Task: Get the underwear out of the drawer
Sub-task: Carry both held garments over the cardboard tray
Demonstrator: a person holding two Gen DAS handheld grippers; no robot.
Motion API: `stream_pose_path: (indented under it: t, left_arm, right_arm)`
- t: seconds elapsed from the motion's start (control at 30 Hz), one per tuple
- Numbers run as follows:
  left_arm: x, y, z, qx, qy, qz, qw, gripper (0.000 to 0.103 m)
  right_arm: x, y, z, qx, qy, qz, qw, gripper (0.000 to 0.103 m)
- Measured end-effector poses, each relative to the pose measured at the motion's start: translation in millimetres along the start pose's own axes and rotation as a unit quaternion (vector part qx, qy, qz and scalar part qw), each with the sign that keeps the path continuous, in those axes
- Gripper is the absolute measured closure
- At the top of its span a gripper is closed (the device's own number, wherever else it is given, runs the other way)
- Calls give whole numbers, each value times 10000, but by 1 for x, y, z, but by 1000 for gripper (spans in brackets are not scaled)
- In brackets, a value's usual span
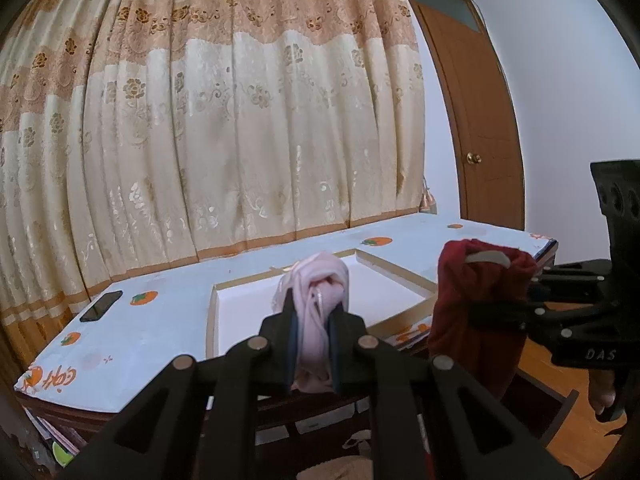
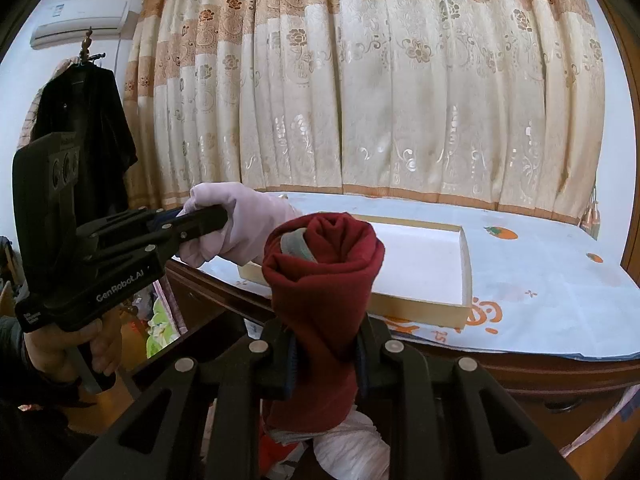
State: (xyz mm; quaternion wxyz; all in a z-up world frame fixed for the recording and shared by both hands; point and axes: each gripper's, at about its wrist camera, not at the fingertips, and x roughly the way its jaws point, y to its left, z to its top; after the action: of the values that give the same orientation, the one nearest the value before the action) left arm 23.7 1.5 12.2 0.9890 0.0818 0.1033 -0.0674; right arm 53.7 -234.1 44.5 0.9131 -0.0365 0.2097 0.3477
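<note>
Before the curtain (image 1: 208,120), left gripper (image 1: 313,344) pinches pink underwear (image 1: 316,300), right gripper (image 2: 326,354) pinches red underwear (image 2: 324,268), ends hidden.

The red roll's (image 2: 320,280) lower end hides behind the right gripper's (image 2: 326,360) fingers — the table's (image 2: 560,292) right end runs past the picture edge.

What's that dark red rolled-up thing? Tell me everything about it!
The dark red rolled underwear is soft knit cloth rolled into a tight bundle, like a rose at the top, with a pale grey-white band tucked into the roll. It stands upright, pinched near its lower half by the jaws of the right gripper, which are shut on it. It hangs in the air at the table's front edge, in front of the shallow white tray, touching nothing else. More light cloth shows below it.
</note>
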Motion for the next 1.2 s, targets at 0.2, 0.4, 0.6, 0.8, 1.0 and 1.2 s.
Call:
stream_pose_path:
  t: [0.2, 0.4, 0.6, 0.8, 1.0, 1.2]
  left_arm:
    - [10, -3, 6, 66, -13, -72, 10000, 93]
    - [21, -3, 10, 74, -3, -118, 9999, 93]
    - [32, -1, 18, 125, 30, -151, 9998, 93]
    - [45, 2, 27, 150, 63, -173, 9997, 93]
    - [61, 6, 32, 151, 144, -190, 9996, 93]
    - [75, 11, 41, 104, 196, -210, 9995, 93]
  right_arm:
    - [5, -5, 5, 1, 64, -10, 10000, 79]
    - [11, -13, 11, 32, 113, -36, 9999, 79]
    - [19, -19, 21, -14, 156, -75, 9998, 79]
    - [25, -26, 33, -71, 167, -77, 9998, 79]
    - [32, -35, 45, -123, 208, -102, 9997, 79]
    - [40, -44, 56, -170, 279, -133, 9994, 79]
